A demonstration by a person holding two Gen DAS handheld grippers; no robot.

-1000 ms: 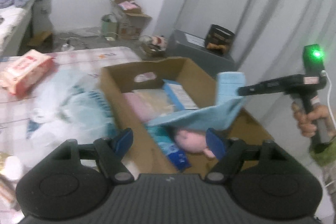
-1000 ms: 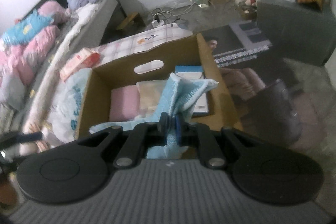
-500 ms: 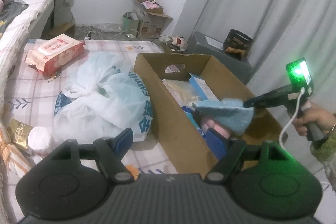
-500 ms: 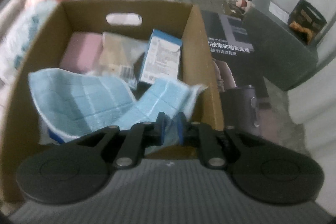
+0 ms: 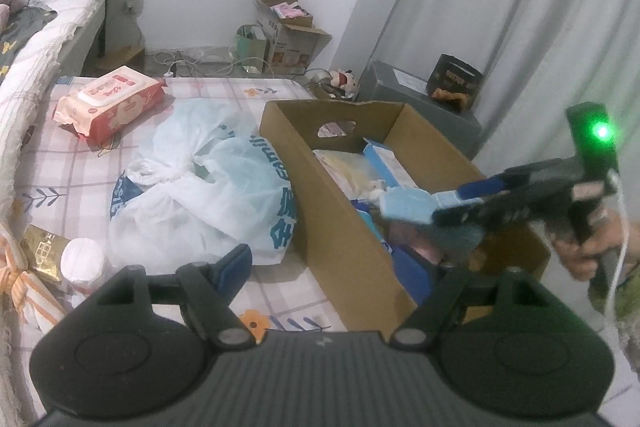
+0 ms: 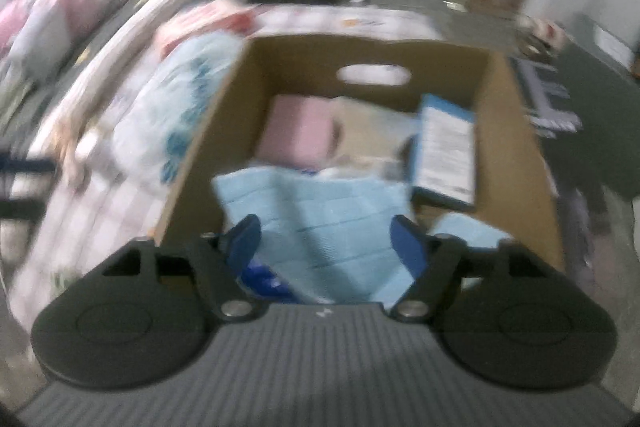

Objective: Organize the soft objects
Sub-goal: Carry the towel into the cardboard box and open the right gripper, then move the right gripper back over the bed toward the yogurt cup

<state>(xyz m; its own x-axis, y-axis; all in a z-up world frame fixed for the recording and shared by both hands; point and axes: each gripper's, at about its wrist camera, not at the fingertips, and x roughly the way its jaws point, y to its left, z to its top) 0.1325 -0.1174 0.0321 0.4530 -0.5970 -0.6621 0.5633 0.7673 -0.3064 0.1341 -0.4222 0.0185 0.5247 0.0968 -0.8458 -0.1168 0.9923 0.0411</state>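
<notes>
We count one plastic bag at nine o'clock, one cardboard box centre, one blue cloth inside it. Our left gripper is spread, empty; the right gripper is opening, cloth between its jaws. Only the left view shows the wipes pack.

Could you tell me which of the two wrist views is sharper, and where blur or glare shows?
Left wrist view: mostly sharp, fisheye-bent; the green light flares, and the right gripper is smeared. Right wrist view: motion-blurred throughout, the cardboard box and blue cloth soft-edged.
</notes>
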